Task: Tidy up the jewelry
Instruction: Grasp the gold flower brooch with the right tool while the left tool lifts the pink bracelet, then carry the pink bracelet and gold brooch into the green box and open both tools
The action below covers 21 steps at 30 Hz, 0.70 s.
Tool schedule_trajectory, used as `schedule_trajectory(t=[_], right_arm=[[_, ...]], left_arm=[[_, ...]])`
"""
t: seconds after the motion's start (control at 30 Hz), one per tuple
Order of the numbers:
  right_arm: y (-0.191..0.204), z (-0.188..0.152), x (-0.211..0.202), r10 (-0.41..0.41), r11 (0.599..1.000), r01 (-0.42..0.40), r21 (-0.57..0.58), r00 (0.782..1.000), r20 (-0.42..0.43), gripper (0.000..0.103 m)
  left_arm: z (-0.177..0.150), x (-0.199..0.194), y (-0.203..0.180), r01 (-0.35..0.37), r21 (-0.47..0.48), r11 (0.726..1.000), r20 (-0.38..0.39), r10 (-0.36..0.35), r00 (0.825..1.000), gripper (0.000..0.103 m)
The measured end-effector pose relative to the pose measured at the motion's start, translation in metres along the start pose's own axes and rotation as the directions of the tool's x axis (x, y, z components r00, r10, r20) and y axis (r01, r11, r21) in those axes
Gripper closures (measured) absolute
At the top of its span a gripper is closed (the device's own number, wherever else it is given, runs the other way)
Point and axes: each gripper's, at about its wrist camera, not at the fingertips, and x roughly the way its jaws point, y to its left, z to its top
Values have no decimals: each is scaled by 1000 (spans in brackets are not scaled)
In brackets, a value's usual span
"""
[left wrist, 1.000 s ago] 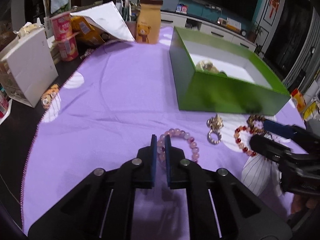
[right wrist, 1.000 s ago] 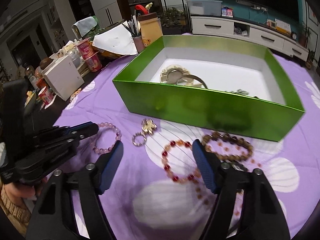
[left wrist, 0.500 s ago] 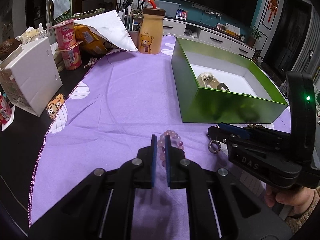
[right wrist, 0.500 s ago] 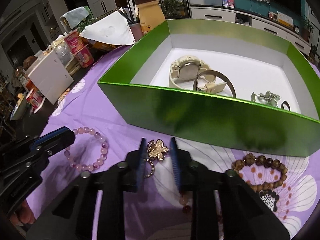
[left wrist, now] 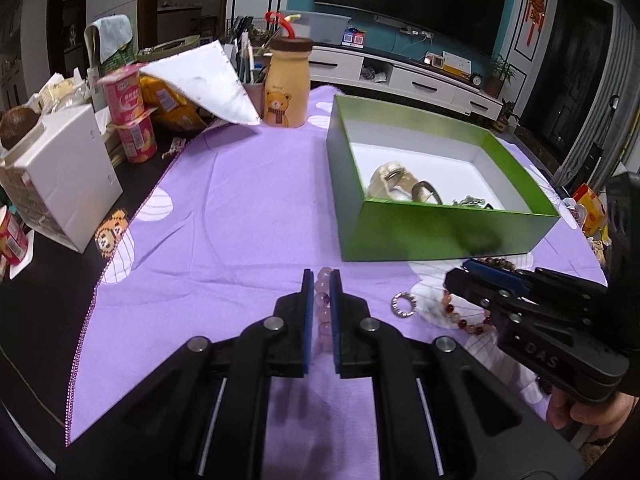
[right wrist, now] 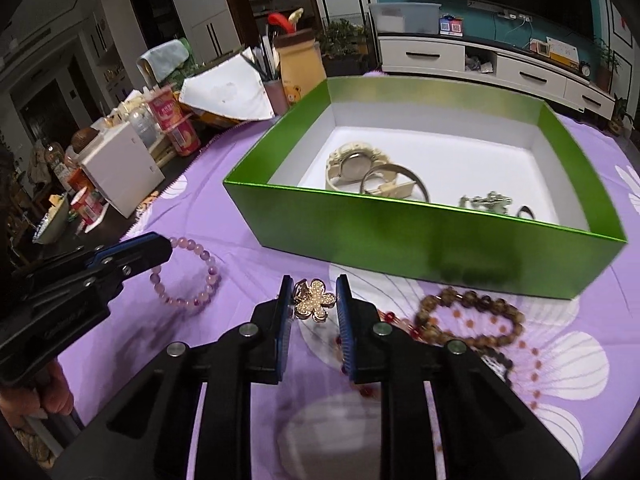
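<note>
**Both hands loaded, box next**

Since a second ago my right gripper (right wrist: 311,306) has swung left off the red beads and its fingers have closed in from wide apart; they now pinch the gold flower brooch (right wrist: 315,300) between the pads, its ring (left wrist: 404,304) hanging toward the purple cloth (left wrist: 248,208). My left gripper (left wrist: 320,304) has barely shifted: its fingers are clamped together on the pink bracelet (right wrist: 188,276), which trails out at 12 o'clock from the tips.

The green box (right wrist: 400,236) sits at 1 o'clock from both grippers, with a watch (right wrist: 360,168) and a small silver piece (right wrist: 486,202) already inside. The brown bracelet (right wrist: 468,316) and red bead bracelet (left wrist: 464,316) lie on the desk just in front of the box's near wall, at my right gripper's 3 o'clock.

To do this well, I'd lift each piece straight up until the dangling ring and beads clear the near wall, carry one hand in at a time so the grippers don't collide, and let go low over bare white floor, away from the watch.
</note>
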Motion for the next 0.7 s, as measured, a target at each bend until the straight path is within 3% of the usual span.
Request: schedule_trajectory(t=[0.7], right_arm=[[-47, -11, -108, -26, 997, 11, 78, 981, 190, 81]], left_arm=[[28, -40, -68, 28, 104, 994, 72, -36, 997, 96]])
